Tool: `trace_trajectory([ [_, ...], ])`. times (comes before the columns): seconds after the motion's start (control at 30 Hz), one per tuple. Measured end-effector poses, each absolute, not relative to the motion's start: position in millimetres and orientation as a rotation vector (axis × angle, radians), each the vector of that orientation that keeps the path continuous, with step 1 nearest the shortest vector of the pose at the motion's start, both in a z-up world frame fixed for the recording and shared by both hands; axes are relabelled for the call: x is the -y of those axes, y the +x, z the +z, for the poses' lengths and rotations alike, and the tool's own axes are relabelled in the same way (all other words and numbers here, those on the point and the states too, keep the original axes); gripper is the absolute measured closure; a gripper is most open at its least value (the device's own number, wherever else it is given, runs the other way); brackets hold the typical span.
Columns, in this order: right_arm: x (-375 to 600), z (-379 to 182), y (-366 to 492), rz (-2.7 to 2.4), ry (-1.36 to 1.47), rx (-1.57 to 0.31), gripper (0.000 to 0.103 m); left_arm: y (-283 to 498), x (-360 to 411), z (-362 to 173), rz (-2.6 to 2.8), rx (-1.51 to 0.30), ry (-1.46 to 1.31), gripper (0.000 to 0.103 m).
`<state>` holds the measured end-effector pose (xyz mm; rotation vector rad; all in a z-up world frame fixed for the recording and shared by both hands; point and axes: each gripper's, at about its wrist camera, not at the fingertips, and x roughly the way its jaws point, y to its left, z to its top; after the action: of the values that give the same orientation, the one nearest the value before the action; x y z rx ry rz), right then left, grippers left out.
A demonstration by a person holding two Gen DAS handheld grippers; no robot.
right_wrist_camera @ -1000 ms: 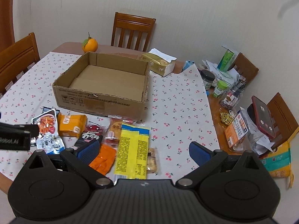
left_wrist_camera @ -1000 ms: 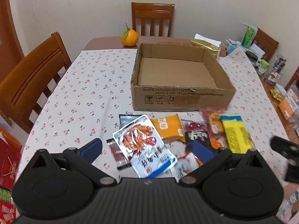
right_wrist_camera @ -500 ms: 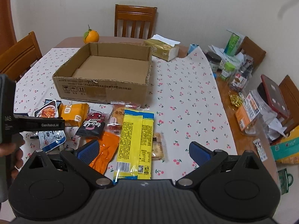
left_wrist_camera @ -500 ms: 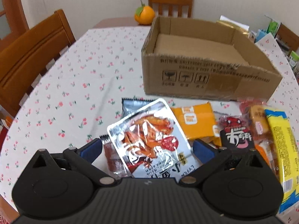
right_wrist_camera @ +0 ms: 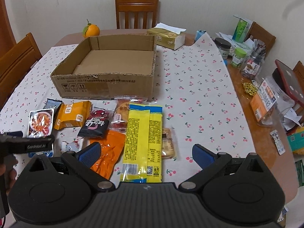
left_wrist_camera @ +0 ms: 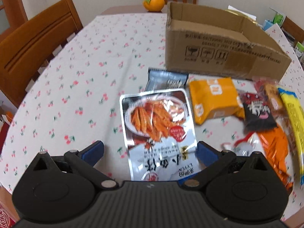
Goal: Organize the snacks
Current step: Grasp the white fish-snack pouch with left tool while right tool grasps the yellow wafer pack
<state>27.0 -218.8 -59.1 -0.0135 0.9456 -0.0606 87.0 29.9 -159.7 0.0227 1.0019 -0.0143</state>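
Change since a second ago: the left gripper has dropped low and closed in on the silver packet; the right gripper has drifted only a little.
Left gripper: jaws spread wide, holding nothing, one finger on each side of the silver packet's near end.
Right gripper: jaws wide apart and empty, hovering above the yellow packet and the orange foil pouch.
Silver packet: lies flat on the cherry-print tablecloth, overlapping a grey packet behind it, with an orange bag just beside it.
Other snacks: a black packet and biscuit packs lie in the row in front of the cardboard box.
Box: empty, so no snack is sorted yet.
Risk: the packet is thin, flat and glossy; fingers closing at table level may slide over it, or pinch the tablecloth and drag neighbouring snacks along.
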Motion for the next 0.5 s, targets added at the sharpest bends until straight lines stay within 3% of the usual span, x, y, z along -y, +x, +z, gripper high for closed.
trace_trajectory([
  [0.5, 214.4, -55.7, 24.4, -0.122, -0.016, -0.948, 0.0, 74.4, -24.7, -164.0, -0.015, -0.916, 0.044, 0.001],
])
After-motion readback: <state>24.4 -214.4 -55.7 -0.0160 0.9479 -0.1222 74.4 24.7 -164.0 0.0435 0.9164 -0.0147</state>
